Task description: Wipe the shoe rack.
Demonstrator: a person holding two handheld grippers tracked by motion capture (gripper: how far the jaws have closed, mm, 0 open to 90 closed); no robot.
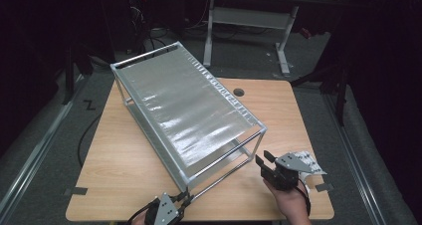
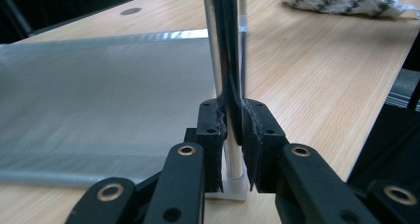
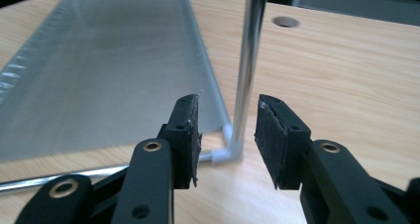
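left tool (image 2: 232, 135) is clamped on the near corner post (image 2: 225, 60) of the metal rack (image 1: 184, 110), which stands on the worktop (image 1: 278, 110). right tool (image 3: 225, 140) gapes empty before the rack's right post (image 3: 250, 60); centre that post between the pads before squeezing, keeping the rack level.

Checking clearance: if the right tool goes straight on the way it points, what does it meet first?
Most likely the rack's upright corner post: it stands just beyond the gap of the open right tool, slightly right of centre. Depth is unclear, so a pad might graze it first.
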